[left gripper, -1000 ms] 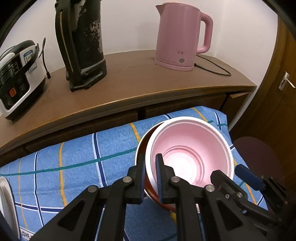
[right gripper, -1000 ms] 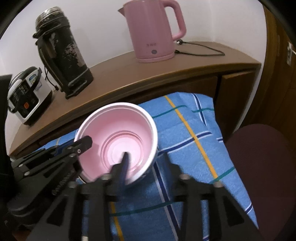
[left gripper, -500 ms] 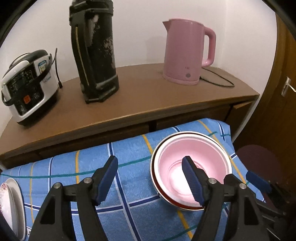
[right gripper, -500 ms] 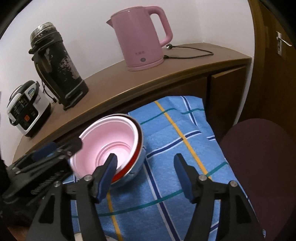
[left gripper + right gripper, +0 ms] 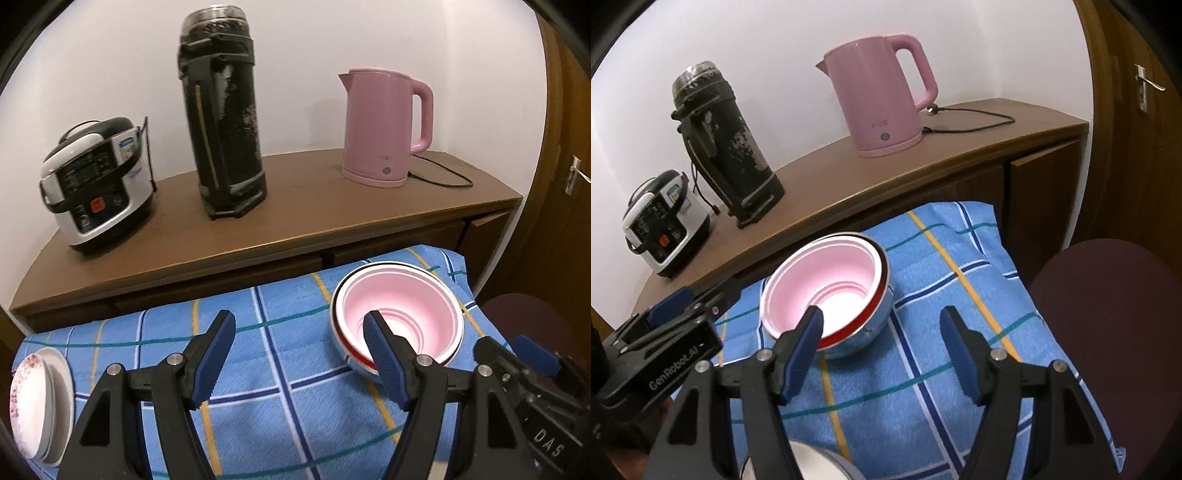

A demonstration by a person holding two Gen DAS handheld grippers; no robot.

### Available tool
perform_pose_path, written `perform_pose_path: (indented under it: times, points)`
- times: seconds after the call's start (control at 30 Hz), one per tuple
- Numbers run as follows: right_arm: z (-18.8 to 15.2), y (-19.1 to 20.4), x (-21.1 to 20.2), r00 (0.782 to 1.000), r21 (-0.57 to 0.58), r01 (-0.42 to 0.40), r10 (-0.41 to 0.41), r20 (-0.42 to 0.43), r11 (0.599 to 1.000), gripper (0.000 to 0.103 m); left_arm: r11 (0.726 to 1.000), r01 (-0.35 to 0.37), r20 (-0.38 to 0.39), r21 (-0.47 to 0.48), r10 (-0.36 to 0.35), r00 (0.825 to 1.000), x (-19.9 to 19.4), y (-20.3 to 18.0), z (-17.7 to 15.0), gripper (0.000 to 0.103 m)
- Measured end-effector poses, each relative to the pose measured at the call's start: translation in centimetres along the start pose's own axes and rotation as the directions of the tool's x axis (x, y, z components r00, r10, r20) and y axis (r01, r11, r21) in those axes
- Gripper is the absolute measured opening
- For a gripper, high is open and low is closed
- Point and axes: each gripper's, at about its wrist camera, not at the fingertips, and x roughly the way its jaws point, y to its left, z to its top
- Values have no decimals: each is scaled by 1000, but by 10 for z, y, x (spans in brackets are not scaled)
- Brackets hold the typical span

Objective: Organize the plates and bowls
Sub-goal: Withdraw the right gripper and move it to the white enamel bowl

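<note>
Currently the pink bowl sits nested in the red-rimmed bowl on the bench. Left claw is wide, empty; right claw is opening, empty. Risk: a finger clipping the rim topples the stack.

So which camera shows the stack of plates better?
The left wrist view: the plates sit whole at the left edge of the blue cloth. The right wrist view shows only a sliver behind the gripper arms.
</note>
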Motion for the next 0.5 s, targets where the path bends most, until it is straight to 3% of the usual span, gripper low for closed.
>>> perform_pose_path:
  times: [0.5]
  points:
    - [-32, 4, -34, 998, -30, -29, 30, 51, 999, 68, 999, -53, 10, -1, 53, 999, -31, 11, -33, 74]
